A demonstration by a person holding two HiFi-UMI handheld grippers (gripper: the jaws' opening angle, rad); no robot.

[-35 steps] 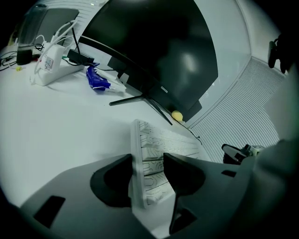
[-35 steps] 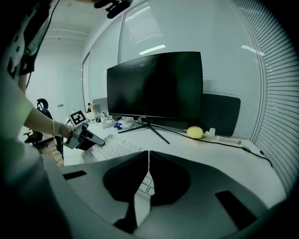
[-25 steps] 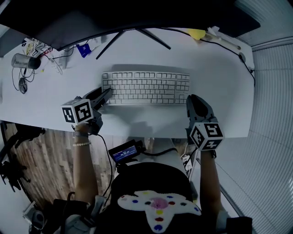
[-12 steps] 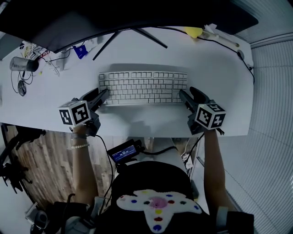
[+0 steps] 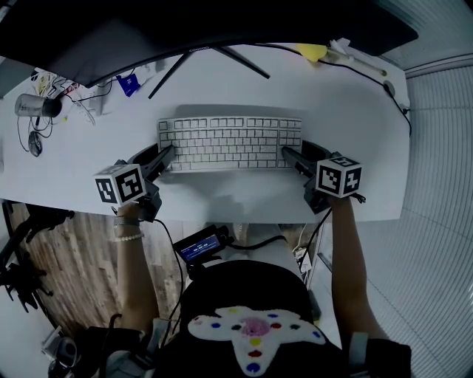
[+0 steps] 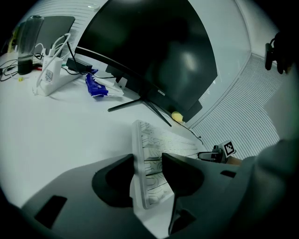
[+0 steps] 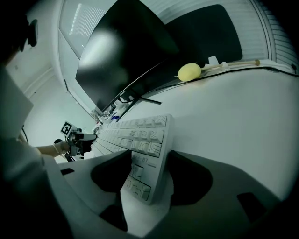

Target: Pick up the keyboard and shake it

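A white keyboard [image 5: 230, 142] lies lengthwise across the middle of the white desk [image 5: 347, 125], below the monitor. My left gripper [image 5: 164, 156] holds its left end: in the left gripper view the keyboard [image 6: 159, 140] stands edge-on between the jaws, and the left gripper [image 6: 147, 161] has one jaw on the keys and the other on the underside. My right gripper [image 5: 292, 157] has the right end the same way. In the right gripper view the keyboard [image 7: 135, 130] fills the gap of the right gripper [image 7: 148, 161]. Whether the keyboard is off the desk I cannot tell.
A dark curved monitor [image 5: 185, 22] on a splayed stand [image 5: 211, 59] spans the back. A yellow lump [image 5: 312, 52] and a cable [image 5: 369, 74] lie at the back right. At the back left are a blue packet [image 5: 133, 80], a power strip with cables [image 6: 49, 70] and a tumbler [image 5: 33, 105].
My right gripper, earlier shut and empty near the desk's front edge, has swung in and taken the keyboard's right end. The left gripper keeps its hold. The keyboard has shifted slightly left.
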